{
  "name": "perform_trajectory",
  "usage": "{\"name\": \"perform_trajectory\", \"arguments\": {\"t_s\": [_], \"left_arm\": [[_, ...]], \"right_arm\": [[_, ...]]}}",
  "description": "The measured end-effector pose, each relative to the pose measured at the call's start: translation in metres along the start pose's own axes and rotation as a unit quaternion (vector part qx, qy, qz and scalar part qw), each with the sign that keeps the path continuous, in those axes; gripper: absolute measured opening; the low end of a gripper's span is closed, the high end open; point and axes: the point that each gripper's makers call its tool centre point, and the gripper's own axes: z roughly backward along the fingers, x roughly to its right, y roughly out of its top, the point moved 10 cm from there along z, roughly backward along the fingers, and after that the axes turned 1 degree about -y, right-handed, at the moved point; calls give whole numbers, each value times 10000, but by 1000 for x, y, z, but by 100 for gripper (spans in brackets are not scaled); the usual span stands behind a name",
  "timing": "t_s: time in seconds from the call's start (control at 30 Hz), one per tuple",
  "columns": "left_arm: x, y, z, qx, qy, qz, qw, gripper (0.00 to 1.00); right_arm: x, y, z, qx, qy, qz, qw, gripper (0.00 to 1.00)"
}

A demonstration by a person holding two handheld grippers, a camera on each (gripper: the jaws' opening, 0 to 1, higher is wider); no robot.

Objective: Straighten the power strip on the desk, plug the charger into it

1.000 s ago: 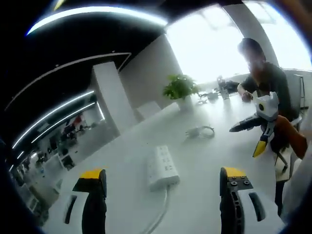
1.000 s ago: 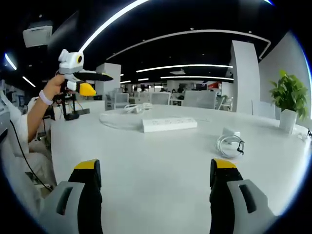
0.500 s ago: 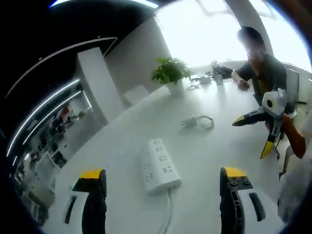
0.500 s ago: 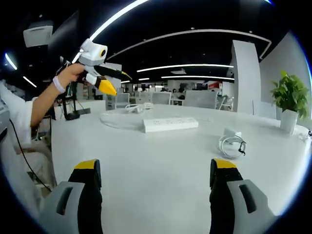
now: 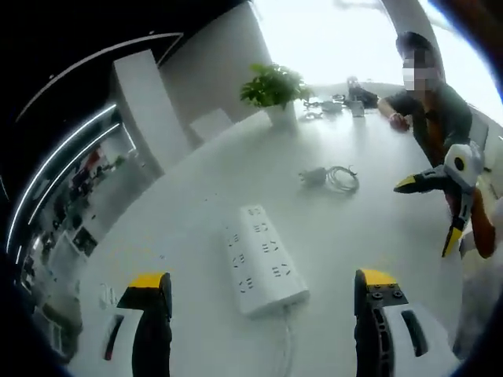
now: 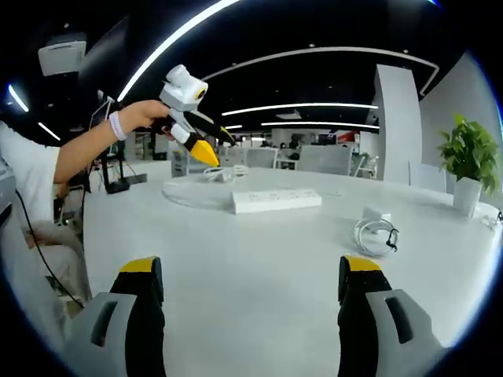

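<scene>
Your left gripper (image 5: 259,314) hangs spread and empty above the power strip (image 5: 263,259), aligned to nudge it straight; your right gripper (image 6: 244,314), spread too, waits near the charger (image 6: 372,228) on the worktop (image 6: 236,259).

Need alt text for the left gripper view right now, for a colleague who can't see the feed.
A white power strip lies on a white desk ahead of the left tool, whose yellow-tipped jaws stand open and empty. Beyond it lies a white charger with a coiled cable, then a potted plant. The right tool hangs open at the right edge, near a seated person.
</scene>
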Motion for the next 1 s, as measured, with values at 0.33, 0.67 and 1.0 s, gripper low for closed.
{"name": "perform_trajectory", "arguments": {"t_s": [0.33, 0.67, 1.0], "left_arm": [[-3, -9, -32, -570, -146, 538, 9968, 99], [-2, -13, -62, -919, -176, 1085, 9897, 99], [10, -22, -90, -1391, -161, 1367, 9807, 99]], "right_arm": [[0, -3, 0, -31, 13, -26, 10000, 92], [1, -3, 2, -53, -21, -18, 10000, 92], [0, -3, 3, -91, -41, -25, 9999, 92]]}}
